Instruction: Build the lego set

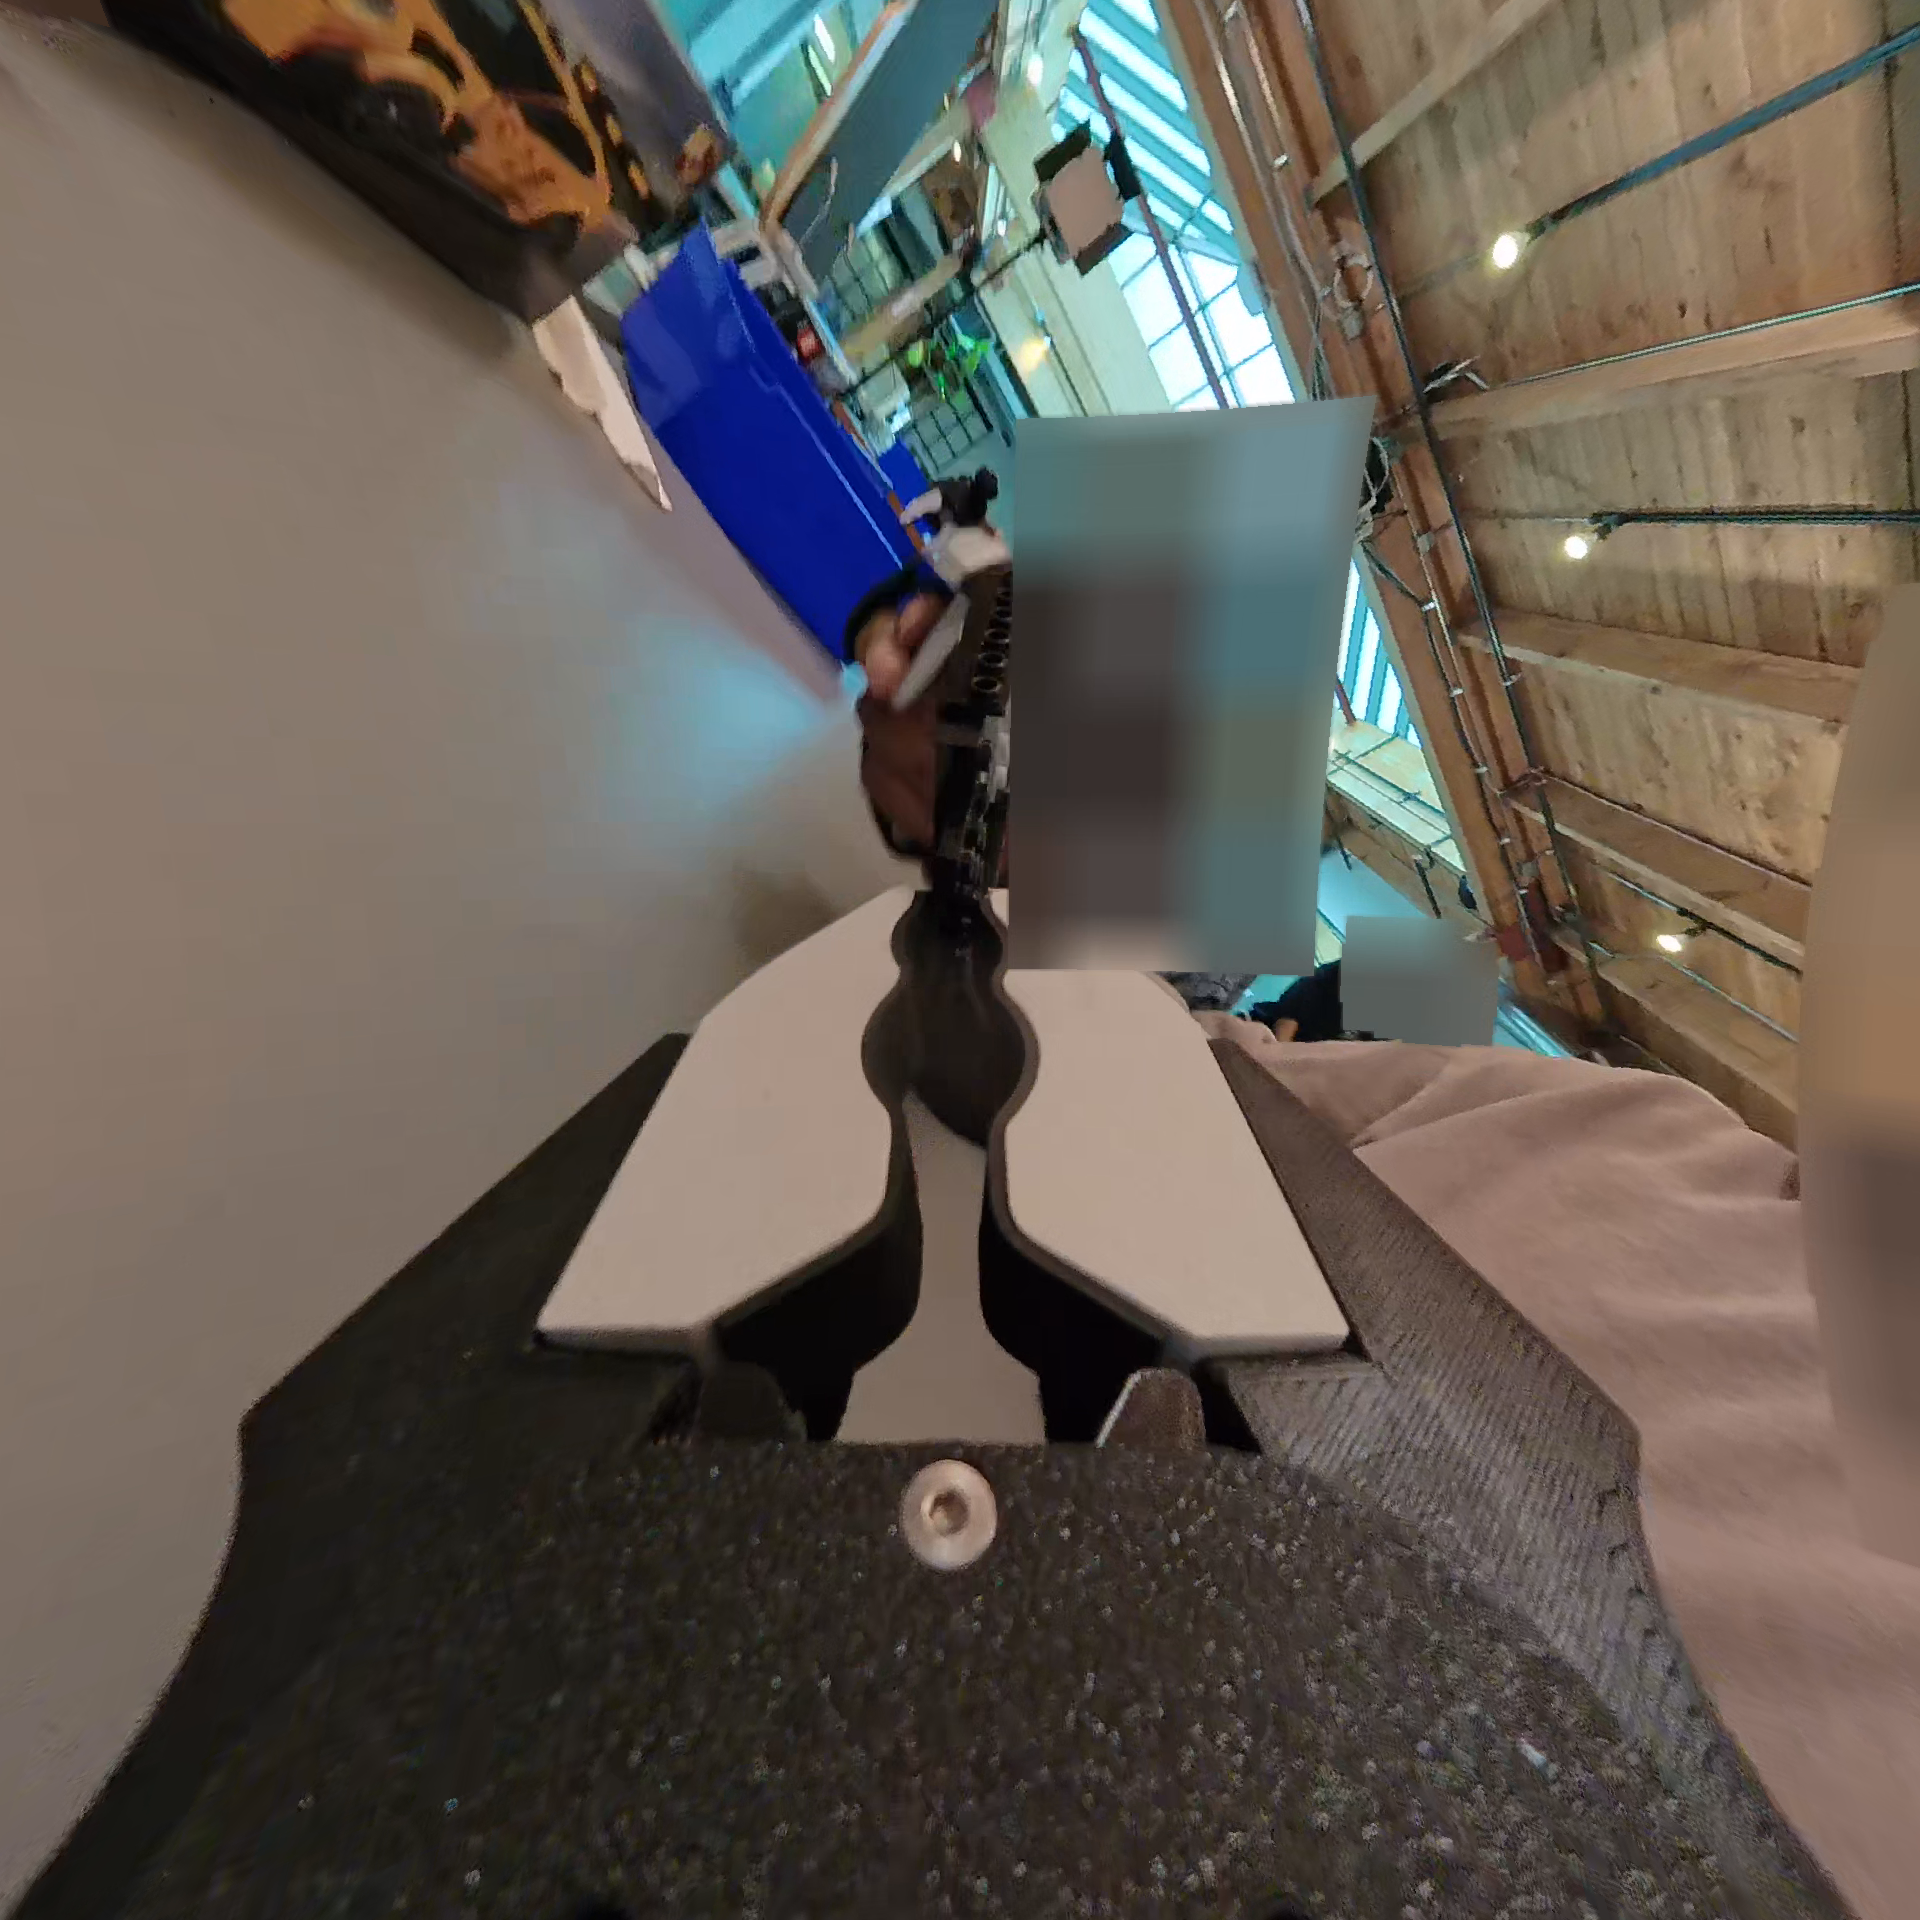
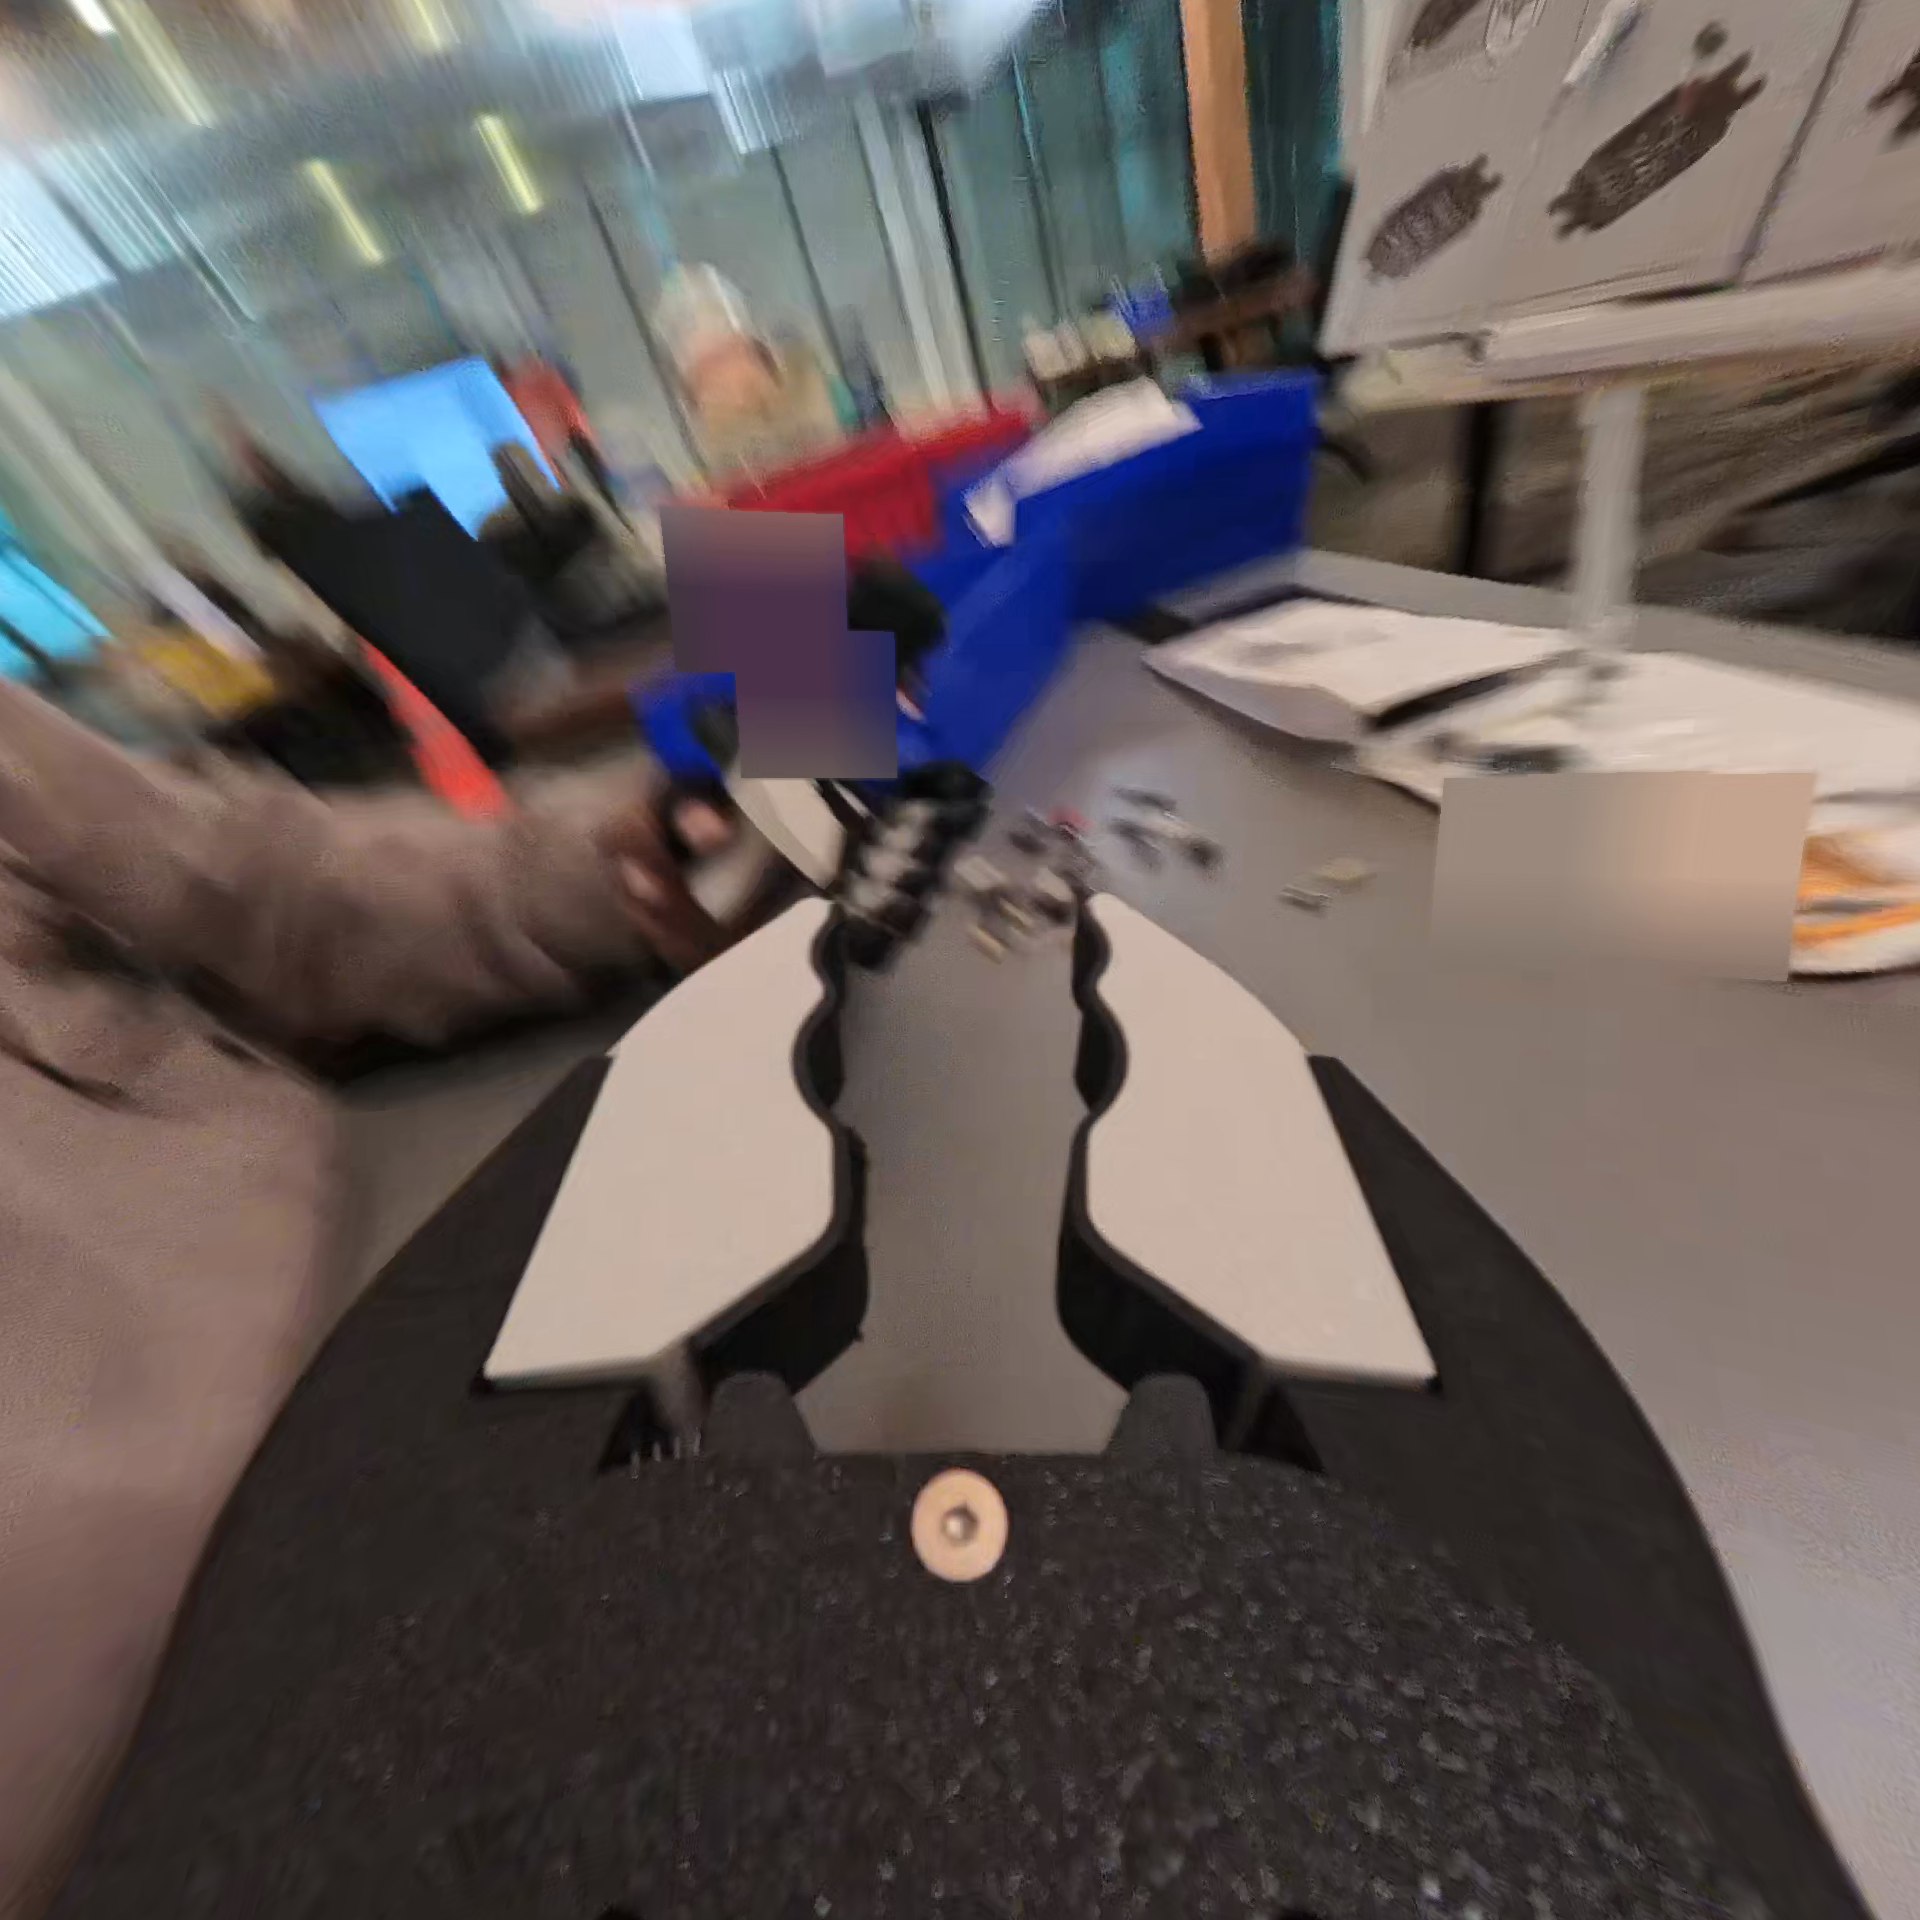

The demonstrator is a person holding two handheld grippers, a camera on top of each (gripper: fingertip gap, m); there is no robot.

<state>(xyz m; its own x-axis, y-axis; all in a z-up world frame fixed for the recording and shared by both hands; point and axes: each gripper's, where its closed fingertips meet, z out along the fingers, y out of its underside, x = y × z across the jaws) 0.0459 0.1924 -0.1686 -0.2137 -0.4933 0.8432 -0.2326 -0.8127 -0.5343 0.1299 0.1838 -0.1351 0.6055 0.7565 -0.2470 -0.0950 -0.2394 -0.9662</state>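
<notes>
We've got the left gripper [image 1: 948,940] rolled over on its side, so in the left wrist view the grey table [image 1: 312,727] runs up the left edge and the wooden ceiling sits on the right. Its fingers are clenched on a black lego build [image 1: 971,769], a long piece with a row of round holes, which sticks out past the tips and hangs in the air above the table. Past it in that view the other gripper shows, with a hand [image 1: 899,727] round its white handle, and a blue bin [image 1: 758,447] sits on the table behind that. Up in the corner there's a box with a yellow digger picture [image 1: 457,114]. Our right gripper [image 2: 956,940] is released, jaws standing well apart with bare table showing between them and nothing in them. The right wrist view is pretty blurry, but the same black build [image 2: 899,862] shows just past the left fingertip, held by the left gripper [image 2: 821,842], with a hand [image 2: 665,862] in a grey-brown sleeve on its handle. A scatter of small loose lego bits [image 2: 1081,852] lies on the table [image 2: 1455,1143] right behind it, too smeared to tell apart. Farther right there's an open booklet [image 2: 1351,665], and blue bins [image 2: 1091,540] line the back of the table
</notes>
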